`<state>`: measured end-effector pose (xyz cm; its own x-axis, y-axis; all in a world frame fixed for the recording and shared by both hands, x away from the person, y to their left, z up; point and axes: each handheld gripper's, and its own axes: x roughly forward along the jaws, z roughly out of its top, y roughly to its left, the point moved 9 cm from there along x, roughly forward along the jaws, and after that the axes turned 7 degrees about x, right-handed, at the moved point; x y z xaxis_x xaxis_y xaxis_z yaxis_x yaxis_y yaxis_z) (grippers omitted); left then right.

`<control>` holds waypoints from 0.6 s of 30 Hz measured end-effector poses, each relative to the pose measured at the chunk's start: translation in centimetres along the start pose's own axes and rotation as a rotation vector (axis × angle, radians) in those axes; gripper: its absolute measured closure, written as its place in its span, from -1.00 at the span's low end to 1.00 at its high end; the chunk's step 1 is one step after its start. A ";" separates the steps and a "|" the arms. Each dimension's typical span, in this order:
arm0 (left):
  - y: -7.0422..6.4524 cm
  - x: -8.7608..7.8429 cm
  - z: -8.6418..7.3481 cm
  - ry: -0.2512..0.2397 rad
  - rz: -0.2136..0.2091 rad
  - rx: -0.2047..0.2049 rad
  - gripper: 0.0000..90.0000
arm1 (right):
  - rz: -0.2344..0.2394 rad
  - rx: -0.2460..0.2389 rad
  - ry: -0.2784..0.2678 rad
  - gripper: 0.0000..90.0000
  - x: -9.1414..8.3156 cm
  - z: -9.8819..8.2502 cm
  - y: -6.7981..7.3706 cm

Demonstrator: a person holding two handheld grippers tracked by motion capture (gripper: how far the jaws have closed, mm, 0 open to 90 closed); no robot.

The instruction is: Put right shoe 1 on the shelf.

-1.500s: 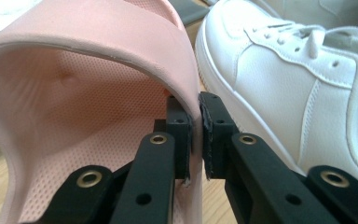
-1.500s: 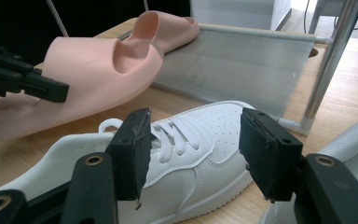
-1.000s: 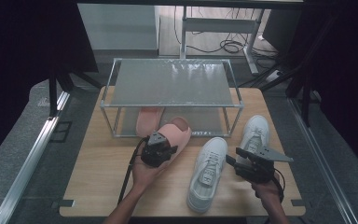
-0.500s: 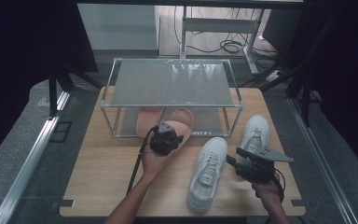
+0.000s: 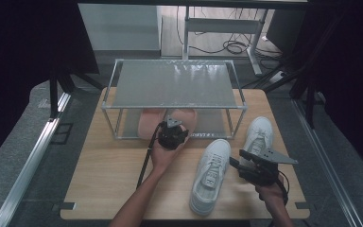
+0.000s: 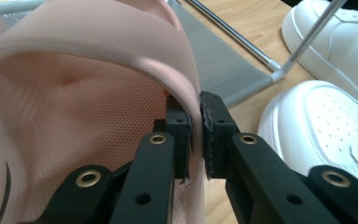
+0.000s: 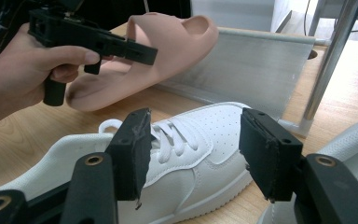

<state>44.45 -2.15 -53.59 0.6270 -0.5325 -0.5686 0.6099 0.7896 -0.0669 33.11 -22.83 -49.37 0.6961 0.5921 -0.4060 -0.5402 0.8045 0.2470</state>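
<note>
A pink slide sandal (image 6: 88,56) is pinched at the edge of its strap by my left gripper (image 6: 196,109), which is shut on it. In the high view the left gripper (image 5: 171,135) holds this sandal (image 5: 189,118) at the front of the rack, toe under the top shelf. A second pink sandal (image 5: 149,120) lies on the low shelf beside it. My right gripper (image 7: 193,135) stands open just above the near white sneaker (image 7: 191,140), touching nothing. In the high view the right gripper (image 5: 240,163) sits between the two white sneakers (image 5: 211,172) (image 5: 259,135).
A metal rack with a mesh top shelf (image 5: 175,84) stands at the back of the wooden table (image 5: 108,175). Its front right leg (image 7: 328,60) rises close to the far sneaker. A cable trails from the left gripper along the forearm.
The left hand has carried the pink sandal to the right and toward the rack, so its toe now sits under the top shelf. The right gripper has stayed put.
</note>
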 end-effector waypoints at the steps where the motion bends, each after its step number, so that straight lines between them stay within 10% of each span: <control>1: 0.1 0.1 0.1 -0.003 0.004 -0.002 0.85 | 0.000 -0.002 -0.001 -0.01 0.0 0.0 0.0; 18: 1.9 2.7 -0.2 0.017 0.054 -0.033 0.83 | 0.001 0.001 0.001 -0.01 0.0 0.0 -0.1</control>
<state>47.22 -2.07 -55.42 0.6500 -0.4839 -0.5859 0.5592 0.8267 -0.0625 33.13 -22.86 -49.44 0.6950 0.5931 -0.4064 -0.5408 0.8037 0.2480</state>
